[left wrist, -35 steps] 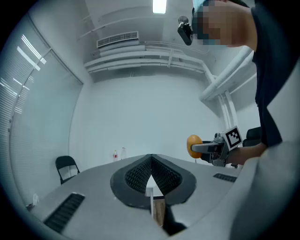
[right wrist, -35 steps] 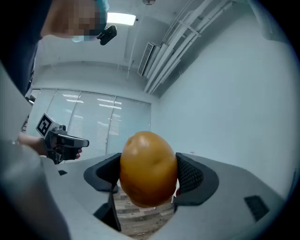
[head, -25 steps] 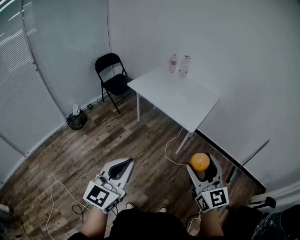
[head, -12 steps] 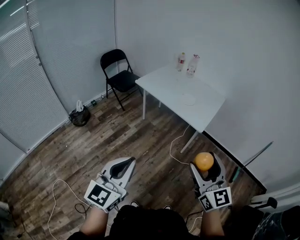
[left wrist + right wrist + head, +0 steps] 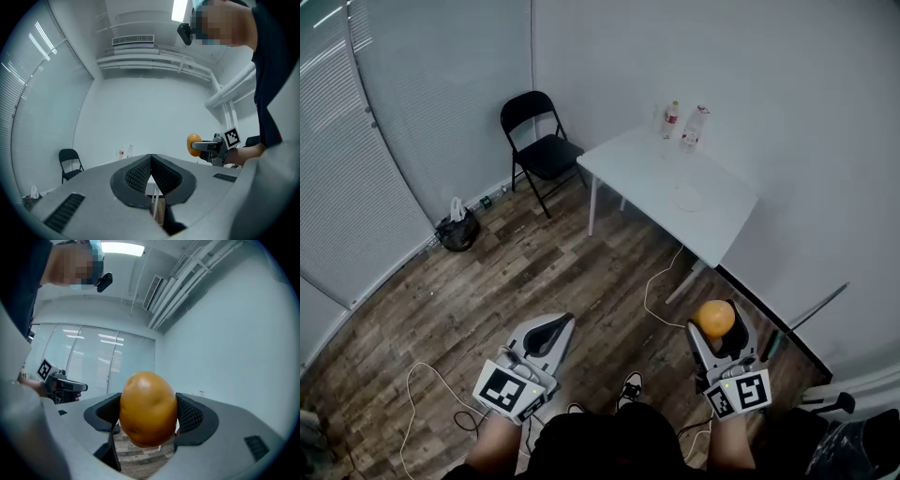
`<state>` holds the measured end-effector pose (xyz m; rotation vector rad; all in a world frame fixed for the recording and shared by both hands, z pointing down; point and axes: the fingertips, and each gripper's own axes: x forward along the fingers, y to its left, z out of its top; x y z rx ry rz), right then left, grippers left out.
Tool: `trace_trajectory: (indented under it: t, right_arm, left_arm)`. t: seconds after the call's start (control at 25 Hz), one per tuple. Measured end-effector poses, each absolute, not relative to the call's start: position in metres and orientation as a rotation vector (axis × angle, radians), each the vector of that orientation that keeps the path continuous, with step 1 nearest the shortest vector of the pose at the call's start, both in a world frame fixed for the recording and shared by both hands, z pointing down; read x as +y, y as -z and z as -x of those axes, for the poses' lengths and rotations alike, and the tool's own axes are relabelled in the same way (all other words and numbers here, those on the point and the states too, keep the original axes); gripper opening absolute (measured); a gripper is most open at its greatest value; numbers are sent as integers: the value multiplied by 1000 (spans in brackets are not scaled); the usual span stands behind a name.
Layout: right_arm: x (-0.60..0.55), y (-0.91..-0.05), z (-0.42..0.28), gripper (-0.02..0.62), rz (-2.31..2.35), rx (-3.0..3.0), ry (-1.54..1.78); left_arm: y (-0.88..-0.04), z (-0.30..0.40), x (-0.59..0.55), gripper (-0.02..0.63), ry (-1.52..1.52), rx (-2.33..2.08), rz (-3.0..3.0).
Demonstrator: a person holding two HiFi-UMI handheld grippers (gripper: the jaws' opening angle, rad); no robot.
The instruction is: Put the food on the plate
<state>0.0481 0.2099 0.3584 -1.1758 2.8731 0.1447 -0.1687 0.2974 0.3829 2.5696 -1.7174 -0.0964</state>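
My right gripper [image 5: 715,323] is shut on a round orange fruit [image 5: 713,319], held low at the right of the head view. In the right gripper view the fruit [image 5: 148,408] fills the gap between the two dark pads. My left gripper [image 5: 551,330] is shut with nothing in it; its jaws meet in the left gripper view [image 5: 151,169]. A white plate [image 5: 686,198] lies on the white table [image 5: 637,169] across the room, far from both grippers.
Two bottles [image 5: 683,125] stand at the table's far edge by the wall. A black folding chair [image 5: 540,149] is left of the table. A dark bag [image 5: 457,231] sits by the blinds. White cables [image 5: 661,286] trail over the wooden floor.
The view has shifted: table and chair sit slightly further right and up in the picture. Both grippers keep their hold and stance, the fruit still in the right one.
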Motion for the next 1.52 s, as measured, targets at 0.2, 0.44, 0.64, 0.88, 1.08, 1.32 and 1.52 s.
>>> trace_trajectory:
  t: [0.2,0.44,0.64,0.88,1.08,1.32,1.52]
  right_arm:
    - [163,-371,-48,370,1184,2875,-90]
    - [85,-380,-66,370,1194,2863,-62]
    - [10,-375,-101,368,1198,2849,-53]
    - [-69,-382,-139,370,1183,2853,-31]
    - [-117,-395,-157,370,1168,2860,8]
    - [-151,-410,-155,370,1187,2866,37]
    - [-191,-419,-141,370,1272,2870,30]
  left_arm:
    - [-385,172,251,20,68,-1714,-2571]
    - [-379,159,170,20,73,-1713,-2569]
    - [-366,124,96,20,73,-1706,-2608]
    - [-377,84,9,20,2,-1702,-2574]
    - [-383,59,-38,20,-60,-1683,-2576]
    - [-394,57,-89,20,-102,-1640,-2579]
    - [-403,68,-146,20,-97,-1551,-2648]
